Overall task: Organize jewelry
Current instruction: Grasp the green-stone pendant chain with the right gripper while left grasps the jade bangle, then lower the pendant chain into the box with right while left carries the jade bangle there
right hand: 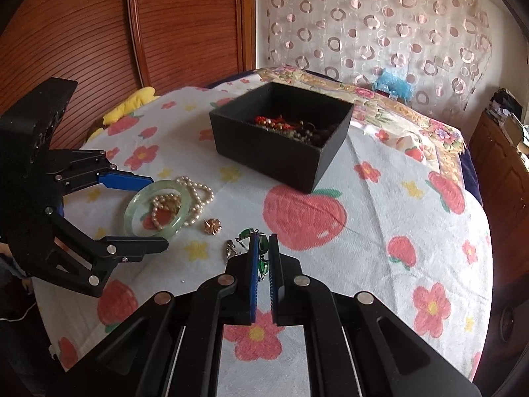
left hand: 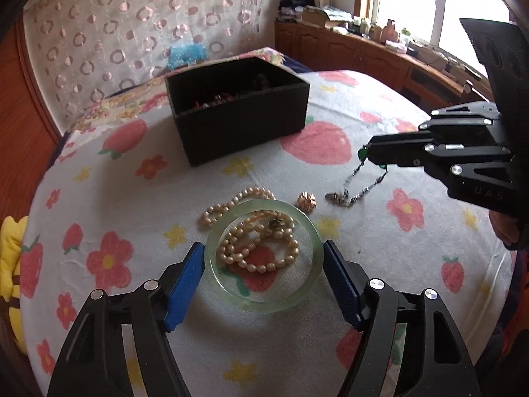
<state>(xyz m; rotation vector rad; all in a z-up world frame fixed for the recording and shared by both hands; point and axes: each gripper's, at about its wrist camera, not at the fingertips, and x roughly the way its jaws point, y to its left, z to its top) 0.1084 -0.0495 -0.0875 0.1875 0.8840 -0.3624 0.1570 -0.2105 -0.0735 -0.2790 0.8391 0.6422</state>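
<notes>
Nearest the left wrist camera, the left tongs (left hand: 264,269) are standing wide open, their blue pads (left hand: 185,281) flanking a pale green jade bangle (left hand: 263,304) that is lying flat on the strawberry-print bedspread (left hand: 99,198). Neither pad seems to be touching the rim yet. A strand of pearls (left hand: 258,248) is lying coiled inside the bangle and spilling out past its far edge, so the two pieces are overlapping. The bangle looks rigid, smooth and brittle; it is likely to slip under a light squeeze and to chip if dropped, so taking it across its outer rim with a firm, even hold seems best. The pearls are limp and will probably drag along or snag unless the bangle is lifted clear.

Just beyond, a small rose-gold flower brooch (left hand: 306,201) is resting alone on the cloth, apart from both tongs.

To the right, the right tongs (right hand: 263,248) are closed on a chain necklace with green stones (left hand: 363,178). Its upper end is pinched between the pads while the chain is hanging down, its pendant end seemingly touching the bedspread. Being light and floppy, it will probably swing and needs lowering rather than dropping.

Farther back on the bed, an open black box (right hand: 281,158) is sitting, already holding a tangle of beads and chains (right hand: 284,124); it appears to be the destination.
</notes>
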